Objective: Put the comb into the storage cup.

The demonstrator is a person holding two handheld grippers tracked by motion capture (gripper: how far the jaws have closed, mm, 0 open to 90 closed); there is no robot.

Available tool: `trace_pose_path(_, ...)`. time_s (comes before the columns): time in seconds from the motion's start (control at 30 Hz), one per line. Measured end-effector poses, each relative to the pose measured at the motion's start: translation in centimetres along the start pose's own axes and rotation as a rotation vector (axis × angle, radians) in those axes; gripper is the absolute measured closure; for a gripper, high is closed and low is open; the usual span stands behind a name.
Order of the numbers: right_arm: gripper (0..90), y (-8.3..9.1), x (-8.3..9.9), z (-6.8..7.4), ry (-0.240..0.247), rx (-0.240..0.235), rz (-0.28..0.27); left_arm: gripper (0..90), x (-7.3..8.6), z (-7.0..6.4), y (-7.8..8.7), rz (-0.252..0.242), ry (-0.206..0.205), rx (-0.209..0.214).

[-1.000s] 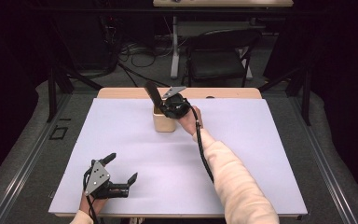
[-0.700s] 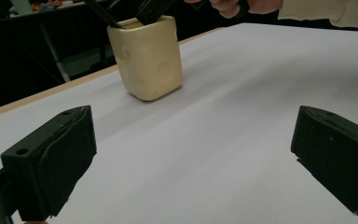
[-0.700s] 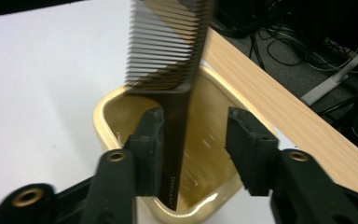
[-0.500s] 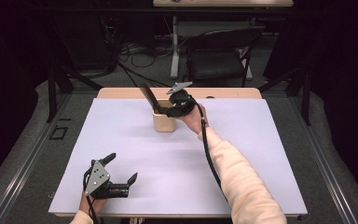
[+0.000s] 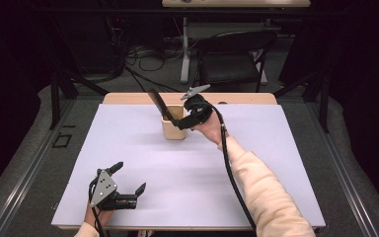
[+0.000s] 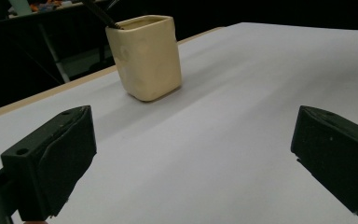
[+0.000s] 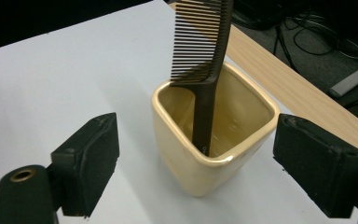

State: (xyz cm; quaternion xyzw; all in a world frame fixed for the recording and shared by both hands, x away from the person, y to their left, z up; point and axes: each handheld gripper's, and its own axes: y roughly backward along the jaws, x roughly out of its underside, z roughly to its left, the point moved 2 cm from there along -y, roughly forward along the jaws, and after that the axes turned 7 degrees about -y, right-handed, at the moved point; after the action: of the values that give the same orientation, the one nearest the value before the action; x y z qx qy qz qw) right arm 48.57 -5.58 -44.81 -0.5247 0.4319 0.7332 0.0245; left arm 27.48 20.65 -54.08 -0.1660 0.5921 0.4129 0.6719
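Right gripper, jaws spread, flanks the cup holding a comb; we should back away straight so neither jaw clips the rim.

Cup sits on my counter toward the far edge, comb standing in it, leaning left. My right claw is just right of the cup. Left claw near front-left corner, well apart.
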Motion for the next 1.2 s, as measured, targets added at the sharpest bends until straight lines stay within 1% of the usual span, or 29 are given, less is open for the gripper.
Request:
trace_pose_path(0.1,9.6,0.6,0.3,0.1,0.005,-0.020,0.009,0.2,0.0,0.0,0.0,0.000,0.001,-0.001)
trace_pose_path(0.3,4.4,1.7,1.1,0.1,0.007,-0.037,0.029,0.2,0.0,0.0,0.0,0.000,0.001,-0.001)
trace_pose_path(0.6,0.7,3.0,2.5,0.1,0.008,-0.055,0.040,0.1,0.0,0.0,-0.1,0.001,0.004,0.000)
trace_pose_path(0.77,0.0,3.8,3.3,0.2,0.006,-0.063,0.046,0.2,0.0,0.0,-0.1,0.004,0.002,0.000)
trace_pose_path(0.87,0.0,4.4,3.9,0.3,0.014,-0.061,0.048,0.2,0.0,0.0,0.0,0.001,0.005,-0.003)
trace_pose_path(1.07,0.0,5.6,5.6,0.4,0.014,-0.057,0.055,0.2,0.0,0.0,-0.1,0.003,-0.003,-0.001)
trace_pose_path(1.2,0.0,6.6,6.6,0.4,0.008,-0.060,0.050,0.1,0.0,-0.1,-0.1,0.006,0.002,0.000)
